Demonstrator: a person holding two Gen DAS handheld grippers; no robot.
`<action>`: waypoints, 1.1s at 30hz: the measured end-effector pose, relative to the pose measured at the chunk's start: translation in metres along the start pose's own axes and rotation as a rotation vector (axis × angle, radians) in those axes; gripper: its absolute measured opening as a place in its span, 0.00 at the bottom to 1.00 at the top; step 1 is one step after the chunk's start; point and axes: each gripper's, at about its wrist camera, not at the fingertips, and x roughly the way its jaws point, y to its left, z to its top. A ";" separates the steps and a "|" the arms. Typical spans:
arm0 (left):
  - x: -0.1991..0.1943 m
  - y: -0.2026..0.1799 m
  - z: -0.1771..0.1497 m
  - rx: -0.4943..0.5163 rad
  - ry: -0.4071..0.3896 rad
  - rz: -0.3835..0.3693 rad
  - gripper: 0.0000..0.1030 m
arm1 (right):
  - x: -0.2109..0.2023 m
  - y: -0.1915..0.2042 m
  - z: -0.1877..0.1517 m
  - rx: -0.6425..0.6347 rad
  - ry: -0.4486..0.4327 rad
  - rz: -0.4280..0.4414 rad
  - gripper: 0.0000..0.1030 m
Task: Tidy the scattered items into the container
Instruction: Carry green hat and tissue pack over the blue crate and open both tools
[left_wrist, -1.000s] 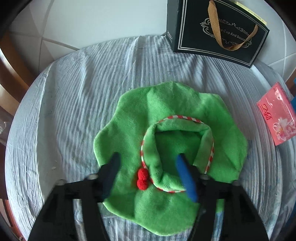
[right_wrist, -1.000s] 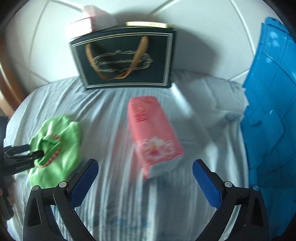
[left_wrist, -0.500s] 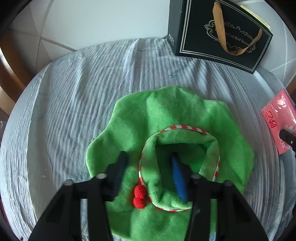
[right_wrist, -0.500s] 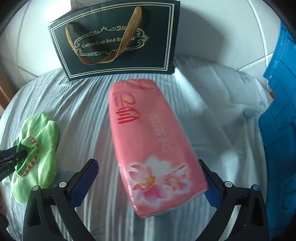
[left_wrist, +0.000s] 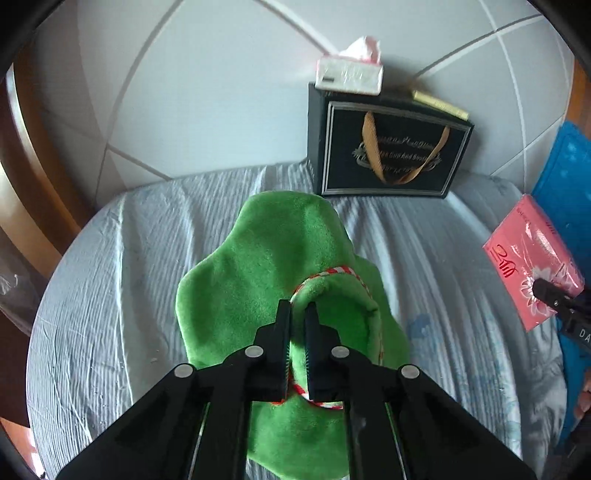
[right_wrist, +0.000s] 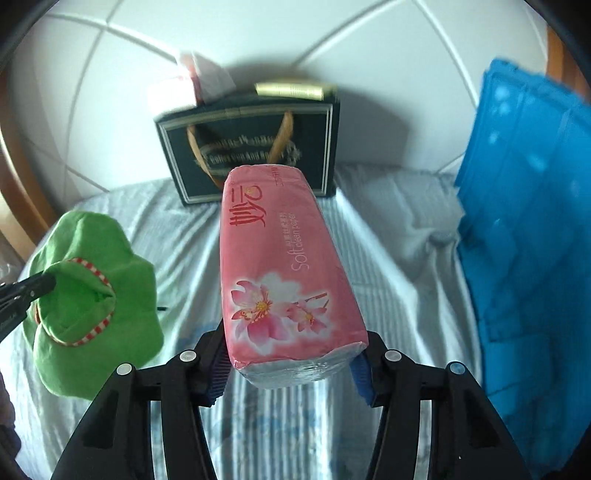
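Black gift bag (left_wrist: 391, 147) at twelve o'clock, blue crate (right_wrist: 524, 229) at three. Left gripper (left_wrist: 297, 314) pinches the green hat (left_wrist: 266, 266) rim; right gripper (right_wrist: 291, 363) clamps the pink tissue pack (right_wrist: 280, 273).

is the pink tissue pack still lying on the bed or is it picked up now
Picked up. The right gripper is shut on the pink tissue pack, holding it above the striped bedsheet.
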 end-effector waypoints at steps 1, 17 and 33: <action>-0.016 -0.004 0.004 0.015 -0.033 -0.009 0.07 | -0.012 0.004 0.001 0.004 -0.022 0.001 0.52; -0.301 -0.154 0.032 0.291 -0.494 -0.548 0.07 | -0.349 -0.081 -0.049 0.212 -0.451 -0.297 0.52; -0.318 -0.422 -0.039 0.428 -0.145 -0.685 0.06 | -0.384 -0.309 -0.117 0.300 -0.261 -0.385 0.52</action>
